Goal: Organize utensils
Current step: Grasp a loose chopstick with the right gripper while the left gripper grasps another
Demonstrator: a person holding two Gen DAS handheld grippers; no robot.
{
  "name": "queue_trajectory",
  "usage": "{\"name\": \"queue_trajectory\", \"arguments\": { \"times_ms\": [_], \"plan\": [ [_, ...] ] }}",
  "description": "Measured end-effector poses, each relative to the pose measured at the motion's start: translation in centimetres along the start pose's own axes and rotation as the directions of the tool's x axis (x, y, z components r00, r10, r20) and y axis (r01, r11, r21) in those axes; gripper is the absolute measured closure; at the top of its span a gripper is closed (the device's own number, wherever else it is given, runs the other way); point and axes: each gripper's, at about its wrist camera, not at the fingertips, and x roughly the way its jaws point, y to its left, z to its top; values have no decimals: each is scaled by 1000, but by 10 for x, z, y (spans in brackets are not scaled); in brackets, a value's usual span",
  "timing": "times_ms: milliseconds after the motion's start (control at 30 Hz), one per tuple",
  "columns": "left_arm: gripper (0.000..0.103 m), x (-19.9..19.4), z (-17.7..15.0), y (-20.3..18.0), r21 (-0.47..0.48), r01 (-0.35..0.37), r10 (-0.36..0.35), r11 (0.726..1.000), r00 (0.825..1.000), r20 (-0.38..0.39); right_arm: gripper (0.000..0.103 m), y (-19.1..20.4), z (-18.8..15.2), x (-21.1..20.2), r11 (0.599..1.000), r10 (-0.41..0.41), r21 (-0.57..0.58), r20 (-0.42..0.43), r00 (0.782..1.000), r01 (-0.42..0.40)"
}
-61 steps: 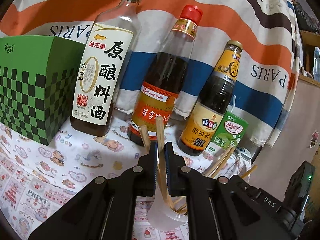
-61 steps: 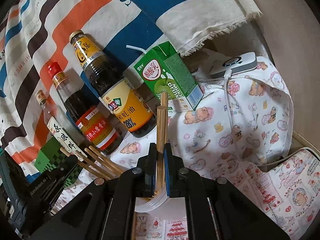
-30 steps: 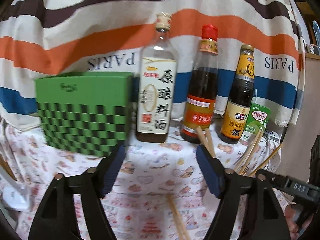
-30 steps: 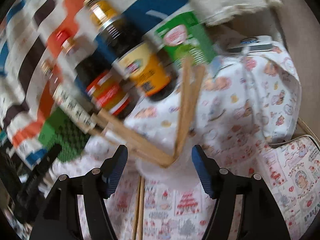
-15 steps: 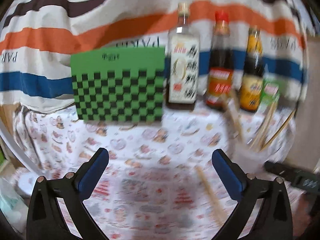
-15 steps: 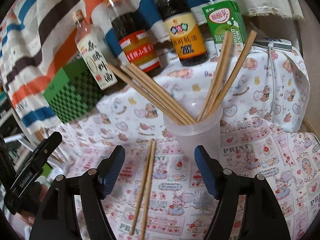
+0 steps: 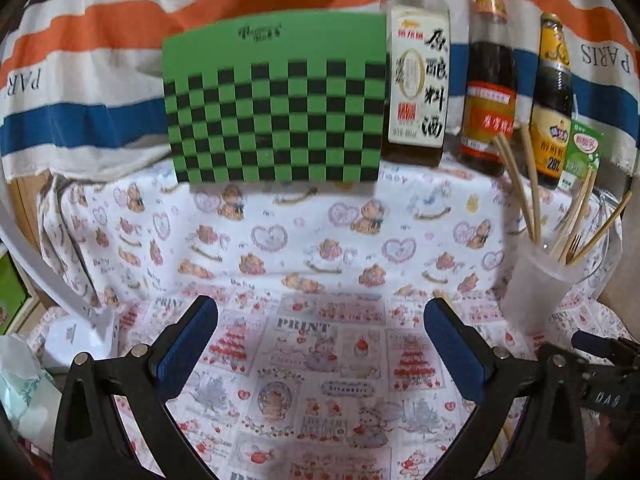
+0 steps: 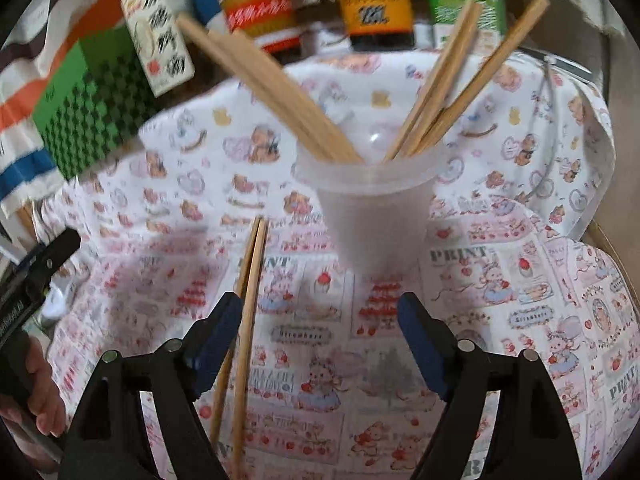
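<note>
A clear plastic cup stands on the printed cloth with several wooden chopsticks fanned out of it. It also shows at the right of the left wrist view, the cup. Two loose chopsticks lie flat on the cloth left of the cup, running under my right gripper's left finger. My right gripper hangs just in front of the cup, its jaws opening, with nothing pressed between them. My left gripper is wide open over bare cloth, holding nothing.
A green checkered box stands at the back, with three sauce bottles and a green milk carton to its right. A striped towel hangs behind. A person's hand holds the left gripper at the left edge.
Both grippers let go of the chopsticks they held over the cup, opened wide and drew back and down. The left view swung left toward the green box.
</note>
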Motion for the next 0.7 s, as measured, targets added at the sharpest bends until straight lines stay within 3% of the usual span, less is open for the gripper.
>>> {"name": "queue_trajectory", "arguments": {
  "times_ms": [200,467,700],
  "plan": [
    [1,10,-1,8,-52,53,-57,997,995,-83,21,11,-9,14,999,-1,-39,-98,995,-3],
    [1,26,-5,6,-25,17,-22,1000,983,-182,22,30,-23,23,992,-27,-127,-187,982,3],
    [1,26,-5,13,-51,-8,-1,999,983,-184,45,40,-31,24,984,-32,-181,-210,977,-6]
  ]
}}
